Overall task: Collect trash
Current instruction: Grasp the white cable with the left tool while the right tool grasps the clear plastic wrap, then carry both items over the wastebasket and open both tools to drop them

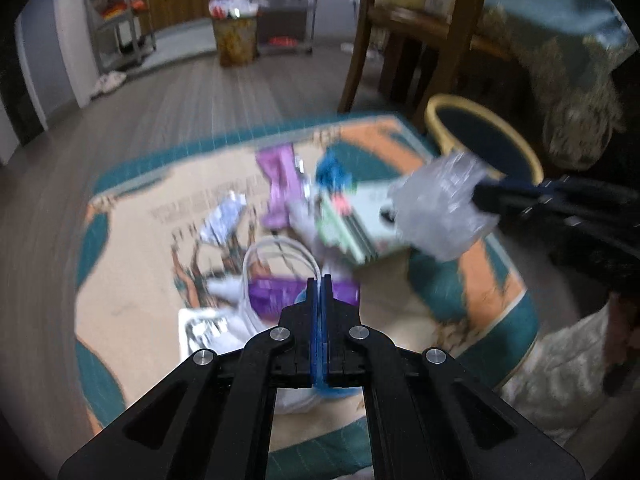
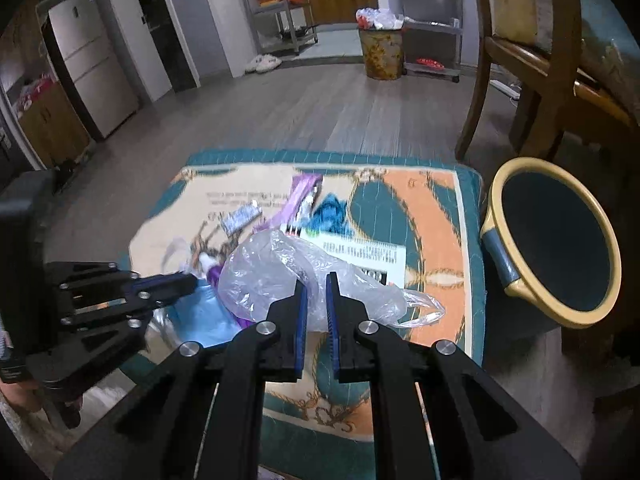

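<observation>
over the patterned cushion, the right gripper has its jaws clamped on a clear plastic bag; the left gripper has its jaws pressed together beside purple wrappers.

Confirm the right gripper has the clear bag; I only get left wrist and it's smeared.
Observer: Yes. In right wrist the bag sits pinched between the right gripper's fingers, which are nearly closed.
Operator: Bin clear?
Observer: The bin's whole rim shows, right of the mat; nothing is visible inside.
Operator: Anything trailing?
Observer: The bag's handle loop sticks out to the right, over the mat.
</observation>
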`<control>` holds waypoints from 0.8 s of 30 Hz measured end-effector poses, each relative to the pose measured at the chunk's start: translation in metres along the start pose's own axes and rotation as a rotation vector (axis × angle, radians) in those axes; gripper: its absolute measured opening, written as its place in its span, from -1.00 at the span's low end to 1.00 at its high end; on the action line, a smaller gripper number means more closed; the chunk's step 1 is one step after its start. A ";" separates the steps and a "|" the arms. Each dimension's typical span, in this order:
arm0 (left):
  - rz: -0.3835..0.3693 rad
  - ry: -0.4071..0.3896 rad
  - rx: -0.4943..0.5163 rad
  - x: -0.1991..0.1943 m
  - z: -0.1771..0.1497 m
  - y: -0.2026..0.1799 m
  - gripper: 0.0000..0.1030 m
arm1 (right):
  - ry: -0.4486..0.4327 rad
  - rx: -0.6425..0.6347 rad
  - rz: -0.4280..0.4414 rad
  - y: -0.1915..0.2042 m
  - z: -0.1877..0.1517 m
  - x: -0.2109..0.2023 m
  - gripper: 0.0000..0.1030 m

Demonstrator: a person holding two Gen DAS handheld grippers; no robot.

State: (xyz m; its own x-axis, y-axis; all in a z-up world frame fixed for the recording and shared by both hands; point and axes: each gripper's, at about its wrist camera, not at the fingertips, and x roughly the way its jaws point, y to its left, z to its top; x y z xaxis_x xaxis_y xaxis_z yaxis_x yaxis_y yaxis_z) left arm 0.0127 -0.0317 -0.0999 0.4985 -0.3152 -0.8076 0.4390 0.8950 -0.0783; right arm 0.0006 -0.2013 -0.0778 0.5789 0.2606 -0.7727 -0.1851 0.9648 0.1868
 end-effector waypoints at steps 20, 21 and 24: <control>-0.001 -0.327 0.186 -0.099 0.137 -0.044 -0.96 | -0.195 0.054 -0.093 -0.108 0.099 -0.091 -0.83; -0.006 -0.326 0.194 -0.094 0.142 -0.048 -0.96 | -0.199 0.067 -0.114 -0.123 0.098 -0.092 -0.83; -0.054 -0.306 0.172 -0.063 0.152 -0.062 -0.96 | -0.187 0.167 -0.136 -0.167 0.086 -0.086 -0.83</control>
State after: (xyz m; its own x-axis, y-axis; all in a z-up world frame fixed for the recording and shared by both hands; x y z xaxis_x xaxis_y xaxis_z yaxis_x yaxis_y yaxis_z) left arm 0.0672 -0.1151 0.0447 0.6605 -0.4643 -0.5901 0.5778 0.8162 0.0045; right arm 0.0502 -0.3820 0.0097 0.7290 0.1156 -0.6746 0.0287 0.9796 0.1989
